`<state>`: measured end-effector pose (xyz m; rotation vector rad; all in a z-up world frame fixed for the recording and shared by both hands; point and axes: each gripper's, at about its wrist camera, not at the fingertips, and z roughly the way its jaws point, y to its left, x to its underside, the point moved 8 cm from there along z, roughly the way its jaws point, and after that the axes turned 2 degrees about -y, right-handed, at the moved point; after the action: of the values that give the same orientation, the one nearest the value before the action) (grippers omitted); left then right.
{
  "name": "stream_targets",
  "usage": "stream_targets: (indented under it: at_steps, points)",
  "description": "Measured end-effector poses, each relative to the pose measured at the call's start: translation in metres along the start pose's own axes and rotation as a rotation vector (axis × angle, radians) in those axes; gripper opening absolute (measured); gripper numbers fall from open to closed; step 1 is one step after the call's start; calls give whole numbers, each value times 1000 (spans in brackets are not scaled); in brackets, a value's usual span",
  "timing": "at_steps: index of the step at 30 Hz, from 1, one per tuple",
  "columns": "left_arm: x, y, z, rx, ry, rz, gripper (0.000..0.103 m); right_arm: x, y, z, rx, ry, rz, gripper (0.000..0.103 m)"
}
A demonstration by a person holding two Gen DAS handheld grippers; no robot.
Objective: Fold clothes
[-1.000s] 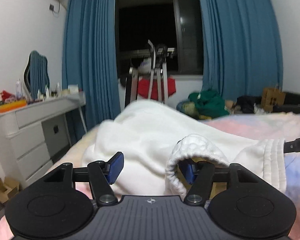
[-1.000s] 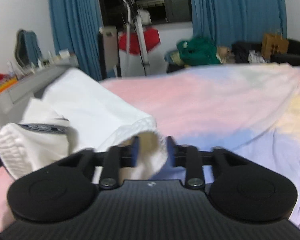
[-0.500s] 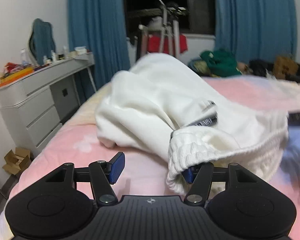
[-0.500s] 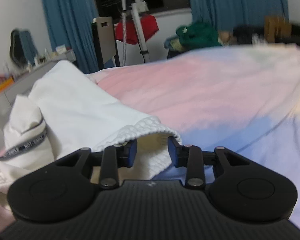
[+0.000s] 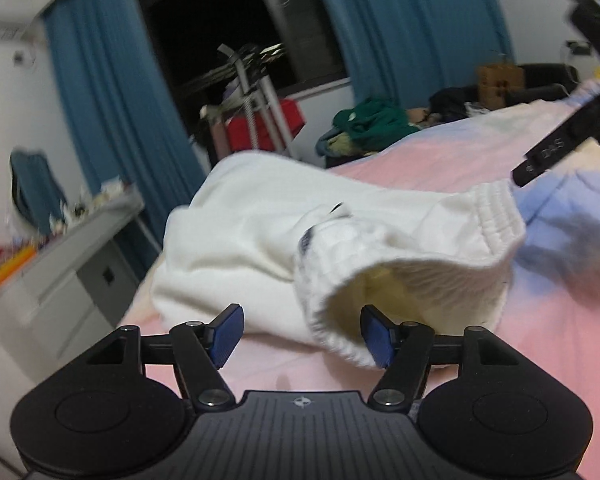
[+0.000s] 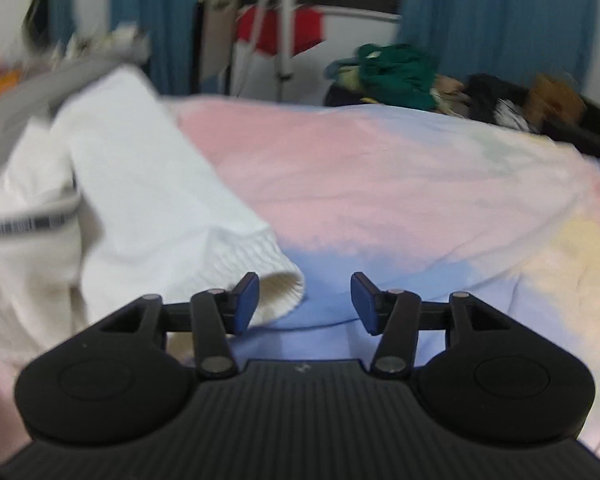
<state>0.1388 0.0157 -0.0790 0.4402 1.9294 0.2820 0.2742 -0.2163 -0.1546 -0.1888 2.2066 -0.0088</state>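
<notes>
White garment (image 5: 259, 224): thick, soft knit with ribbed elastic cuffs, lying crumpled on the bed (image 6: 380, 184), toward its left side. A dark printed band (image 6: 39, 222) runs across one fold.

Bed cover: smooth fabric in washed pink, pale blue and yellow patches.

Left hand-held gripper (image 5: 302, 332): black body, blue pads, jaws opening. A ribbed cuff (image 5: 380, 280) gapes open around the right pad; the left pad is clear of cloth, so nothing is pinched.

Right hand-held gripper (image 6: 304, 300): jaws opening, with only bed cover in the gap. The other ribbed cuff (image 6: 259, 276) lies just beside the left pad, not gripped.

Surroundings: blue curtains (image 5: 111, 108) either side of a dark window; a metal drying rack (image 5: 255, 92) with red cloth; a heap of green clothing (image 5: 372, 124); a grey desk (image 5: 59, 264) with drawers and blurred clutter at left.
</notes>
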Motion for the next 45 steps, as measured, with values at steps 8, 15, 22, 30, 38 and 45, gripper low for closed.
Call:
stream_targets:
  at_steps: [8,15,22,30,38,45]
  points:
    - [-14,-35,-2,22,-109,135,72,23,-15,32,-109,52,-68,53]
    - [-28,-39,23,-42,-138,133,72,7,-4,68,-169,-25,-29,52]
    - [-28,-39,23,-8,-171,116,72,1,9,69,-245,-78,19,12]
    - [-33,-44,13,-1,-263,135,65,-44,22,-15,-240,-256,59,10]
    - [-41,-7,11,30,-229,-108,11,-35,-18,-69,-124,-335,227,10]
    - [-119,61,20,107,-237,-434,10,-13,-78,-119,-50,-369,568,10]
